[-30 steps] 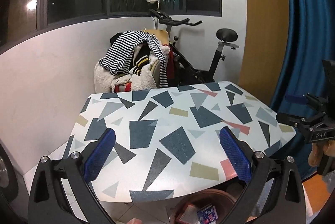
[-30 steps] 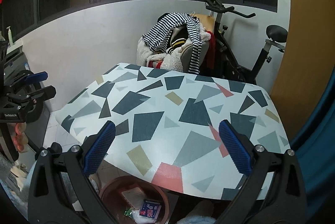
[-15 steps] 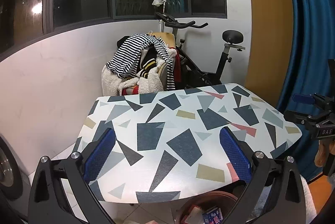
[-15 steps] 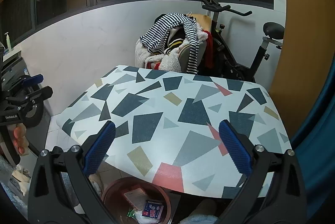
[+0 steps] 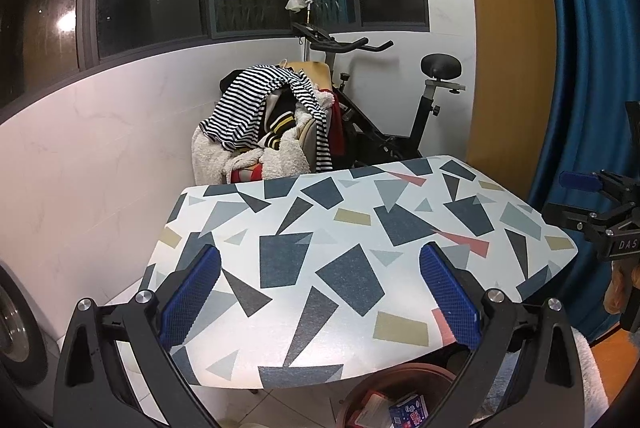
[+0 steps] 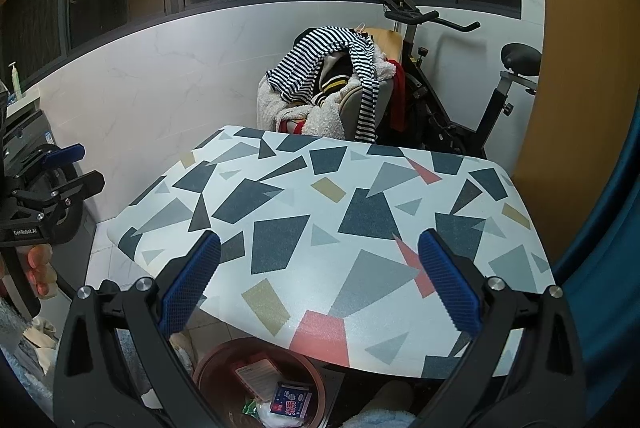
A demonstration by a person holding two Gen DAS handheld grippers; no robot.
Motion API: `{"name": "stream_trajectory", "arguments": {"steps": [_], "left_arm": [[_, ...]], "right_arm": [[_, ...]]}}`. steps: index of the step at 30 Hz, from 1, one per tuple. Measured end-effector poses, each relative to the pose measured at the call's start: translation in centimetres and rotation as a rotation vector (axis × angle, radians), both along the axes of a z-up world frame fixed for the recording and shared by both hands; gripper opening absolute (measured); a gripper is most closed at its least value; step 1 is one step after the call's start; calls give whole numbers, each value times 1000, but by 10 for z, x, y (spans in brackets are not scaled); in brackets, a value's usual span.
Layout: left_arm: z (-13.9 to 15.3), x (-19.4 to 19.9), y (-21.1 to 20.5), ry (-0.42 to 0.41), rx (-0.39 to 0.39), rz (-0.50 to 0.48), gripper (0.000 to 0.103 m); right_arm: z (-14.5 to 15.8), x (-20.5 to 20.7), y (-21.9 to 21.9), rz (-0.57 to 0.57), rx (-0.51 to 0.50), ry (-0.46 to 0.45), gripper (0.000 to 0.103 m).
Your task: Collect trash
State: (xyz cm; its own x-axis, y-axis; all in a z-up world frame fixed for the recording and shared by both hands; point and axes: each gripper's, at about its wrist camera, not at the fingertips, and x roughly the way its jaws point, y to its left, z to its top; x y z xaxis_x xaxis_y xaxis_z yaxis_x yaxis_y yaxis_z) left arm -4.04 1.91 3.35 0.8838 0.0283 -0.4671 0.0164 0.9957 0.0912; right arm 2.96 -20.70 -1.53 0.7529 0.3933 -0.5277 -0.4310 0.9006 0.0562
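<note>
Compared with a second ago, both views are tilted slightly upward: more window is taken in at the top, the bench [image 5: 360, 248] sits lower in frame, and less of the trash bin [image 5: 400, 394] is seen at the bottom edge of the left wrist view. Nothing on the bench is seen to have shifted; its patterned top is bare in both views. The left gripper [image 5: 320, 292] is held spread wide with nothing between its blue pads [image 5: 188, 298], and the right gripper [image 6: 320, 288] is likewise spread and empty. The trash is found in the reddish-brown bin on the floor under the near edge of the bench. In the right wrist view the bin [image 6: 224, 364] is shown more fully at lower centre, with a blue-and-white packet [image 6: 291, 400], a pale wrapper [image 6: 256, 374] and some green and clear scraps inside; in the left wrist view only the rim and the packet are caught at lower right. The other gripper is seen side-on at each view's edge, right edge in the left view, left edge in the right, with fingers [image 6: 38, 268] below it. A clothes pile [image 5: 272, 124] and an exercise bike [image 5: 400, 116] are seen behind the bench in both.
</note>
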Motion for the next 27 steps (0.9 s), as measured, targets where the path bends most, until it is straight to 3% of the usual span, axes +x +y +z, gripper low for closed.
{"name": "stream_trajectory", "arguments": {"steps": [27], "left_arm": [[-6,0,5,30,-36,9,97]], "right_arm": [[-1,-2,1,1,1,7,97]]}}
